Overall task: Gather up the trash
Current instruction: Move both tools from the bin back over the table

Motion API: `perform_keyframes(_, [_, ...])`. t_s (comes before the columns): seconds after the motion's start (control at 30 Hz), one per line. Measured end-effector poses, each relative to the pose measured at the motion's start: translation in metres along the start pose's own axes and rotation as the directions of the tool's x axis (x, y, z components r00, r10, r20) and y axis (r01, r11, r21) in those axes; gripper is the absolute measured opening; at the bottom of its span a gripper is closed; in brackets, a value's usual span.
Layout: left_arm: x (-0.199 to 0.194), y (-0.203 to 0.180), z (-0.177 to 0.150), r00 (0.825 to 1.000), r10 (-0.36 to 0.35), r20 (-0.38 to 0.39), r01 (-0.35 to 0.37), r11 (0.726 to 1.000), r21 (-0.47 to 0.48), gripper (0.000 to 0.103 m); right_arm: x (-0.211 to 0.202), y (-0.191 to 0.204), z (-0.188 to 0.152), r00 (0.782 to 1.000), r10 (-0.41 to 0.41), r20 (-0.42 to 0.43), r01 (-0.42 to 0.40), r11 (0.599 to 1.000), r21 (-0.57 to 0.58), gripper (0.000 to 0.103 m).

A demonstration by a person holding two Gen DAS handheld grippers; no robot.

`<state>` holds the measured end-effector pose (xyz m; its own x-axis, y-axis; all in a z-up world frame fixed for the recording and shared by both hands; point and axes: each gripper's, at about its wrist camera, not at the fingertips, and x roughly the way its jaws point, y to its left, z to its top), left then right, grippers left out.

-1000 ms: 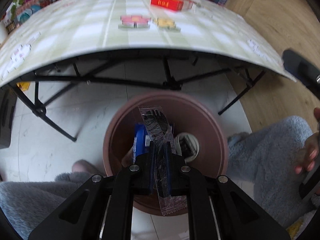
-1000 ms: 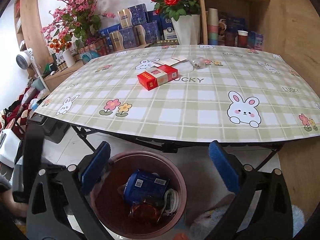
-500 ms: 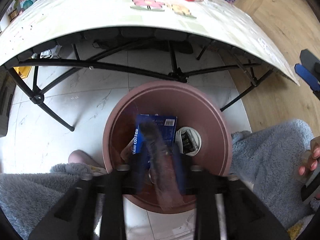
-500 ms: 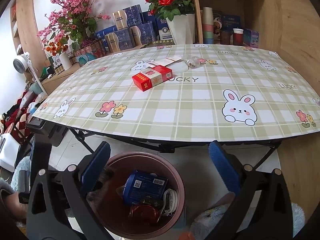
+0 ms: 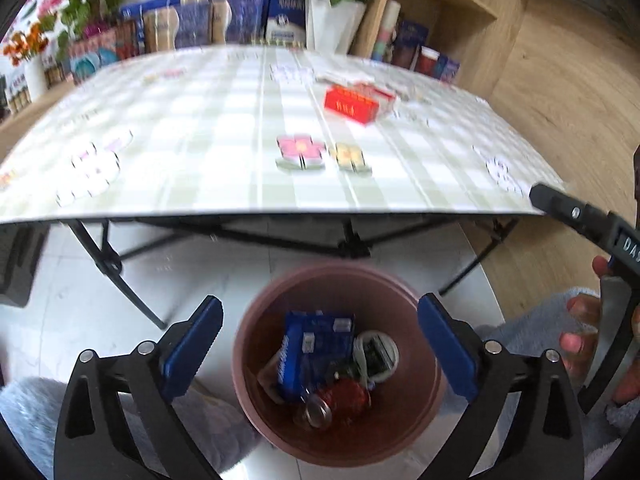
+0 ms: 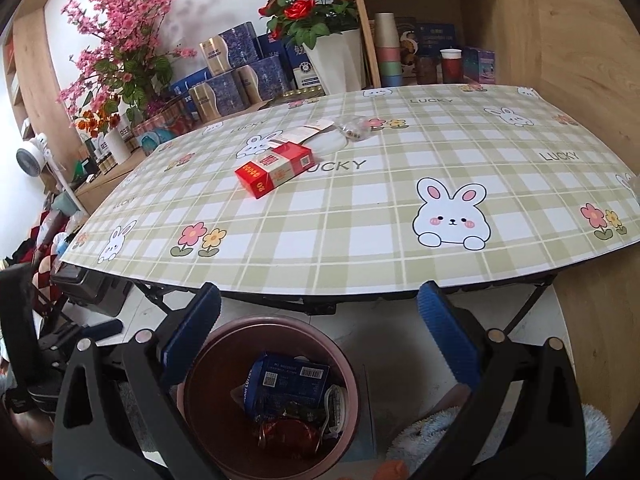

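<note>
Far ahead on checked tabletop (image 6: 360, 240): red rectangular cardboard box (image 6: 274, 168), long axis slanting left-near to right-far. Right gripper (image 6: 318, 334) nearer, wide open, empty; left gripper (image 5: 318, 336) opening, empty.

Bright, even daylight fills both views. The left wrist view is smeared with motion blur across the green-checked, cloth-covered bench (image 5: 224, 152); the right wrist view is crisp. Fisheye distortion bows the bench edge, and dark vignetting fills the corners.
</note>
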<state>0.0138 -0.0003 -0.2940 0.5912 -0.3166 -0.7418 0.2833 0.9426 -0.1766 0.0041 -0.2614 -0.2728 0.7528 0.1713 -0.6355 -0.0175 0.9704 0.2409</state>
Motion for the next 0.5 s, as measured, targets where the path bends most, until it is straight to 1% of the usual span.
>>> perform_keyframes(0.1, [-0.006, 0.001, 0.01, 0.999, 0.02, 0.034, -0.021, 1.0, 0.019, 0.096, 0.002, -0.005, 0.002, 1.0, -0.007, -0.006, 0.007, 1.0, 0.007, 0.097])
perform_keyframes(0.23, [-0.007, 0.002, 0.024, 0.998, 0.031, 0.053, -0.033, 0.999, 0.041, 0.097, 0.007, -0.014, 0.007, 1.0, -0.009, -0.006, 0.009, 1.0, 0.029, 0.097])
perform_keyframes(0.4, [0.0, 0.001, 0.052, 0.998, 0.023, 0.063, -0.026, 0.998, 0.057, 0.097, 0.016, -0.026, 0.014, 1.0, -0.007, -0.017, 0.008, 0.999, 0.053, 0.097])
perform_keyframes(0.5, [0.011, -0.005, 0.077, 0.997, 0.007, 0.073, -0.014, 0.995, 0.102, 0.097, 0.024, -0.034, 0.02, 1.0, 0.003, -0.022, -0.002, 0.997, 0.073, 0.097])
